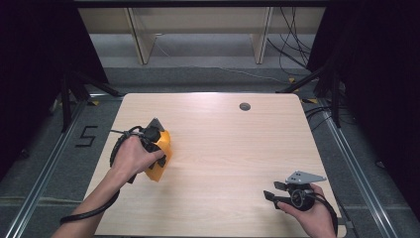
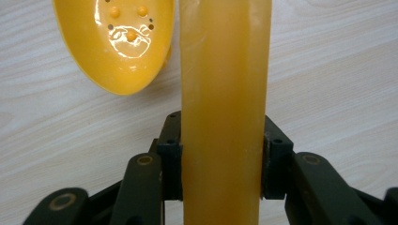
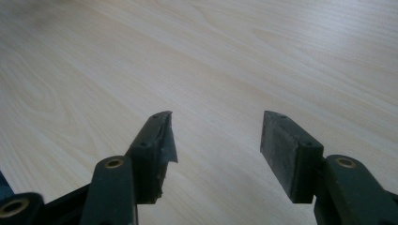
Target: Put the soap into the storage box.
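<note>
We see a yellow-orange plastic piece [image 2: 225,112] clamped between the jaws of the left claw [image 2: 220,159]: a broad, smooth bar that runs up from between the jaws and out past the top of the left gripper view. Beyond the jaws and to their left, a glossy yellow bowl [image 2: 117,42] with a few small holes lies over the bench [image 2: 338,70]; we cannot tell whether it is joined to the bar. In the high view the same yellow thing [image 1: 161,156] sits under the left claw [image 1: 156,141], which the left hand [image 1: 133,156] presses down toward the pale wooden bench [image 1: 223,148], a black cable [image 1: 89,213] trailing along the forearm.

Well apart from it, the right claw [image 1: 275,191] rests near the bench's close right corner, held in the right hand [image 1: 309,210], its grey three-cornered plate [image 1: 303,177] on top. In the right gripper view its jaws stand spread with nothing between them, bare wood ahead [image 3: 211,70]. A small round dark grommet [image 1: 244,106] sits far across the bench.
</note>
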`<action>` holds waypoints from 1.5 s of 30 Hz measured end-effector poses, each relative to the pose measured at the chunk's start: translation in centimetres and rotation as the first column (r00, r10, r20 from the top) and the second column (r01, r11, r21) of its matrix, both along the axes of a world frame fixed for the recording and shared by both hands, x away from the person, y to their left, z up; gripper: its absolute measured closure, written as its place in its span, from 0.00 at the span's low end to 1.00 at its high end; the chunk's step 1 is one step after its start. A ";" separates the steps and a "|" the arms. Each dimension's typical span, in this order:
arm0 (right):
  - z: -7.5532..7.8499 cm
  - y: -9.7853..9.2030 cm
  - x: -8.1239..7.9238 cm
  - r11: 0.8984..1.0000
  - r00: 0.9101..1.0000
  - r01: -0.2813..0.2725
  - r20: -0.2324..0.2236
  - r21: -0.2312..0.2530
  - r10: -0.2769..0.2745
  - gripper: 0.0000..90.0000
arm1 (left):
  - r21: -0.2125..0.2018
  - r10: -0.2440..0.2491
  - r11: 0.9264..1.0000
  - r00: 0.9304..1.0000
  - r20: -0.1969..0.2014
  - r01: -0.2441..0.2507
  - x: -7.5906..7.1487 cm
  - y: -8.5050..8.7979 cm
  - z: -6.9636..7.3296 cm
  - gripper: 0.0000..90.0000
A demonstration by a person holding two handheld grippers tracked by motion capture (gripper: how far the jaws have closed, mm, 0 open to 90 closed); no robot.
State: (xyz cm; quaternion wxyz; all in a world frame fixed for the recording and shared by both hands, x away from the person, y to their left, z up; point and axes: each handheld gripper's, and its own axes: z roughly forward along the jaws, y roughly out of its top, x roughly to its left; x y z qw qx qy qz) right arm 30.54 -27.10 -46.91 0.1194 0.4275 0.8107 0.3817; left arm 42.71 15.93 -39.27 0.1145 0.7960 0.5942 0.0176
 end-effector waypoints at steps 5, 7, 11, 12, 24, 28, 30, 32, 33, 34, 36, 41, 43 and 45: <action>0.0 0.0 0.0 1.000 1.000 0.001 0.000 0.000 -0.001 0.49 | 0.003 -0.001 1.000 1.000 0.007 0.001 0.4 0.3 0.3 0.68; 0.0 0.0 0.0 1.000 1.000 0.000 0.000 0.001 0.000 0.49 | -0.002 0.008 1.000 1.000 0.006 -0.008 0.5 0.4 0.5 0.68; 0.0 0.0 0.0 1.000 1.000 0.001 0.001 0.002 -0.001 0.49 | 0.004 0.013 1.000 1.000 0.010 -0.013 0.9 0.6 0.7 0.68; 0.0 0.0 0.0 1.000 1.000 0.001 0.001 0.002 -0.001 0.49 | 0.006 0.021 1.000 1.000 0.013 -0.021 0.9 0.7 0.7 0.68; -0.1 0.1 0.0 1.000 1.000 0.001 -0.006 0.012 -0.001 0.49 | 0.008 0.032 0.999 0.999 0.015 -0.032 1.9 1.3 1.0 0.68; 0.0 0.0 0.0 1.000 1.000 0.001 -0.002 0.004 -0.001 0.49 | 0.014 0.022 1.000 0.999 0.025 -0.022 2.2 1.3 1.1 0.68; -0.1 0.1 0.0 1.000 1.000 -0.001 -0.008 0.012 0.001 0.49 | 0.017 0.027 0.999 0.999 0.021 -0.027 2.4 1.2 1.2 0.68; 0.0 0.0 0.1 1.000 1.000 -0.001 -0.001 0.004 0.001 0.49 | 0.020 0.021 1.000 0.999 0.027 -0.021 2.5 1.3 1.2 0.68; 0.0 0.0 0.0 1.000 1.000 0.000 -0.002 0.004 0.000 0.49 | 0.021 0.033 0.999 0.999 0.032 -0.034 2.6 1.2 1.2 0.68; 0.0 0.0 0.1 1.000 1.000 -0.002 -0.001 0.004 0.002 0.49 | 0.021 0.033 0.999 0.999 0.032 -0.034 2.6 1.2 1.2 0.68; 0.0 0.0 0.0 1.000 1.000 -0.001 -0.001 0.005 0.001 0.49 | 0.029 0.031 0.999 0.999 0.030 -0.032 2.8 1.2 1.3 0.68; 0.0 0.0 0.0 1.000 1.000 0.001 0.001 0.004 -0.001 0.49 | 0.033 0.029 0.999 0.999 0.036 -0.030 3.2 1.4 1.3 0.68; 0.0 0.0 0.0 1.000 1.000 0.002 0.002 0.004 -0.002 0.49 | 0.031 0.045 0.998 0.999 0.027 -0.046 3.4 1.4 1.3 0.68; 0.0 0.0 0.0 1.000 1.000 -0.001 -0.002 0.002 0.001 0.49 | 0.035 0.045 0.998 0.998 0.034 -0.046 3.6 1.6 1.3 0.68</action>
